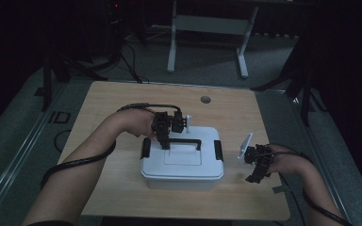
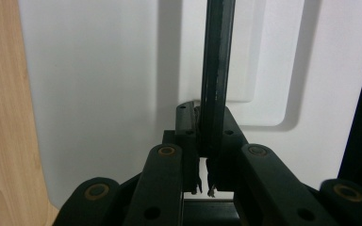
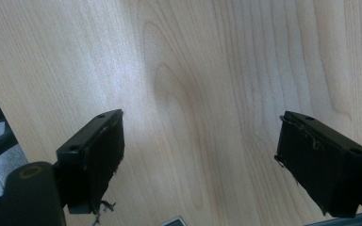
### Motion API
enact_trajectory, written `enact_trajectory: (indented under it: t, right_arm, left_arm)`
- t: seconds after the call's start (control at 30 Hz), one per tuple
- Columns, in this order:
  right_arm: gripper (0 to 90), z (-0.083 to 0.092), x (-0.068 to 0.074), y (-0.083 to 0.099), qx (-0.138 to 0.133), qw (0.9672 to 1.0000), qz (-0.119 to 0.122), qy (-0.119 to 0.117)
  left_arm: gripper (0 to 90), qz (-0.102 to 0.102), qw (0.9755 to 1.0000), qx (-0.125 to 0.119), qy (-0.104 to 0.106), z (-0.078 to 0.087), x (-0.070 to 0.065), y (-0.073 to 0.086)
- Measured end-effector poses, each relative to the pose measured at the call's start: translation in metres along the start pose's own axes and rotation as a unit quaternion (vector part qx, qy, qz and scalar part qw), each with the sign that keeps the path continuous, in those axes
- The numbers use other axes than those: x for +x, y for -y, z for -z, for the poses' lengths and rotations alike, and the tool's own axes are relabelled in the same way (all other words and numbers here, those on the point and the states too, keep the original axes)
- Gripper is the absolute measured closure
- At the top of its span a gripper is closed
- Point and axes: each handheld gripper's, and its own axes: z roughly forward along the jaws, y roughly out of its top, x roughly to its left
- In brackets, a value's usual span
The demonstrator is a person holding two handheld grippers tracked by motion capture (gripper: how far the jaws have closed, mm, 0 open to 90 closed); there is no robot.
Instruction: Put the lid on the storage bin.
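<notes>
A wooden table (image 1: 122,103) carries a white lidded box (image 1: 183,162) near its middle, black latches at both ends. A black handle (image 2: 215,66) runs across the lid (image 2: 99,84). The left gripper (image 1: 166,141) is over the lid's left part, its jaws clamped narrow on the handle's bar. The right gripper (image 1: 257,174) is to the right of the box, apart from it, jaws spread wide over bare table with nothing between them. No writing or label is legible
</notes>
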Motion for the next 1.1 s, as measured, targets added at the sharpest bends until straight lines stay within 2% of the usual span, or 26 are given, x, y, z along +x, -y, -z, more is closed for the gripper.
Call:
enact_trajectory:
  t: [0.17, 0.2, 0.27, 0.3, 0.37, 0.4, 0.43, 0.53, 0.57, 0.6, 0.63, 0.7, 0.73, 0.83, 0.9, 0.93, 1.03, 1.1]
  right_arm:
    - [15.3, -0.001, 0.001, -0.002, 0.000, 1.0000, 0.001, -0.001]
    - [15.3, -0.001, 0.001, -0.002, -0.001, 1.0000, 0.002, -0.001]
    - [15.3, -0.002, 0.001, -0.003, 0.001, 1.0000, 0.004, -0.002]
    - [15.3, -0.001, 0.001, -0.004, 0.000, 1.0000, 0.004, -0.003]
    - [15.3, -0.001, 0.001, -0.004, 0.000, 1.0000, 0.005, -0.002]
    - [15.3, -0.001, 0.001, -0.004, 0.000, 1.0000, 0.005, -0.001]
    - [15.3, 0.000, 0.001, -0.004, -0.001, 1.0000, 0.004, -0.001]
    - [15.3, 0.001, 0.000, -0.004, -0.003, 1.0000, 0.001, 0.002]
    - [15.3, 0.001, 0.000, -0.004, -0.003, 1.0000, 0.001, 0.002]
    - [15.3, 0.001, 0.000, -0.004, -0.001, 1.0000, 0.000, 0.001]
    - [15.3, 0.001, 0.000, -0.005, -0.001, 1.0000, 0.001, 0.001]
    - [15.3, 0.002, 0.000, -0.006, -0.004, 1.0000, 0.003, 0.002]
    - [15.3, 0.002, 0.000, -0.006, -0.005, 1.0000, 0.003, 0.003]
    - [15.3, 0.002, -0.001, -0.006, -0.006, 1.0000, 0.000, 0.004]
    - [15.3, 0.002, -0.001, -0.006, -0.005, 1.0000, 0.000, 0.004]
    - [15.3, 0.002, -0.001, -0.007, -0.005, 1.0000, 0.000, 0.003]
    - [15.3, 0.003, -0.001, -0.007, -0.010, 0.9999, -0.002, 0.005]
    - [15.3, 0.002, -0.002, -0.008, -0.010, 0.9999, -0.004, 0.008]
  left_arm:
    - [82.4, 0.002, 1.0000, -0.002, 0.003, 0.000, 0.001, 0.001]
    - [82.4, 0.003, 1.0000, -0.004, -0.007, 0.001, 0.001, 0.001]
    - [72.2, 0.016, 0.9998, 0.001, -0.010, 0.001, 0.003, 0.001]
    - [62.6, 0.017, 0.9998, 0.001, -0.013, 0.002, 0.003, 0.003]
    - [53.4, 0.020, 0.9997, 0.001, -0.011, 0.002, 0.003, 0.004]
    - [53.4, 0.027, 0.9995, -0.010, -0.014, 0.003, 0.003, 0.007]
    - [42.8, 0.039, 0.9989, -0.026, -0.004, 0.005, 0.005, 0.010]
    - [24.1, 0.047, 0.9979, -0.043, -0.009, 0.006, 0.005, 0.017]
    - [23.8, 0.052, 0.9974, -0.047, -0.018, 0.006, 0.005, 0.018]
    - [20.3, 0.058, 0.9968, -0.052, -0.017, 0.005, 0.006, 0.020]
    - [12.2, 0.061, 0.9964, -0.058, -0.016, 0.005, 0.006, 0.023]
    - [3.4, 0.049, 0.9953, -0.077, -0.031, 0.004, 0.003, 0.027]
    - [1.3, 0.048, 0.9942, -0.087, -0.042, 0.004, 0.002, 0.029]
    - [1.3, 0.056, 0.9895, -0.125, -0.046, 0.005, 0.001, 0.036]
    - [1.3, 0.055, 0.9872, -0.138, -0.057, 0.004, 0.001, 0.040]
    - [1.3, 0.057, 0.9853, -0.150, -0.059, 0.003, 0.001, 0.044]
    - [1.3, 0.061, 0.9832, -0.163, -0.055, 0.001, 0.001, 0.052]
    - [1.3, 0.068, 0.9828, -0.165, -0.049, -0.001, 0.001, 0.056]
